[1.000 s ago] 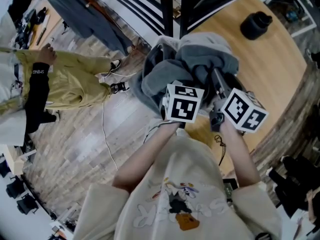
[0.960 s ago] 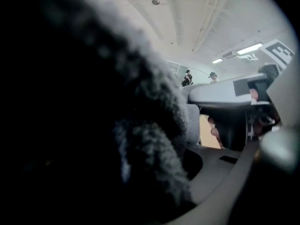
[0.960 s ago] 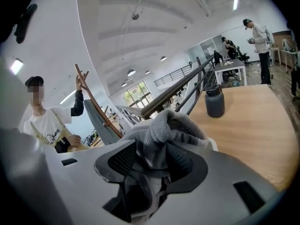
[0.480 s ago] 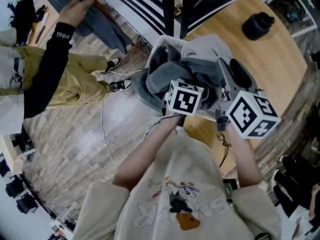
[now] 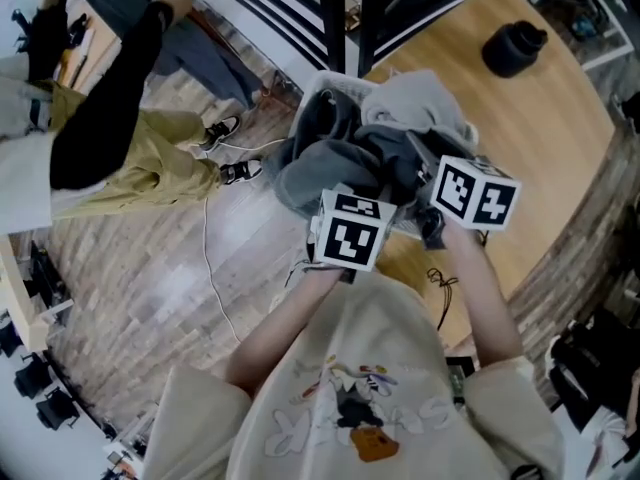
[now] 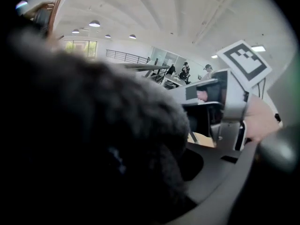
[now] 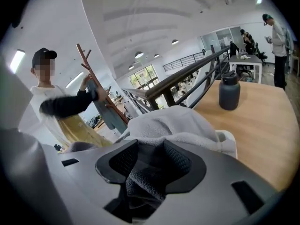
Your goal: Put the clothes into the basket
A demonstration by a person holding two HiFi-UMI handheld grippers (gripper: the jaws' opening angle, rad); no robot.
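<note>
A white basket (image 5: 322, 81) at the wooden table's edge is heaped with clothes: a light grey hoodie (image 5: 415, 98) on top and a dark grey garment (image 5: 325, 163) spilling over its near-left side. Both grippers reach into the heap from the near side. My right gripper (image 5: 420, 158) is shut on a fold of dark grey knit cloth (image 7: 145, 177); its jaws have just been closing with that cloth between them. My left gripper (image 5: 362, 200) is buried in dark fuzzy cloth (image 6: 93, 135), which hides its jaws. The hoodie (image 7: 168, 123) rises just beyond the right jaws.
A black bottle (image 5: 512, 48) stands on the wooden table (image 5: 545, 128) behind the basket. At the left a person (image 5: 110, 98) reaches up to a rack hung with a dark garment (image 5: 200, 53). A cable (image 5: 210, 258) lies on the plank floor.
My left gripper has drawn back toward me and to the left. My right gripper swung out, then came back up against the heap. The person at the left raised an arm to the rack.
</note>
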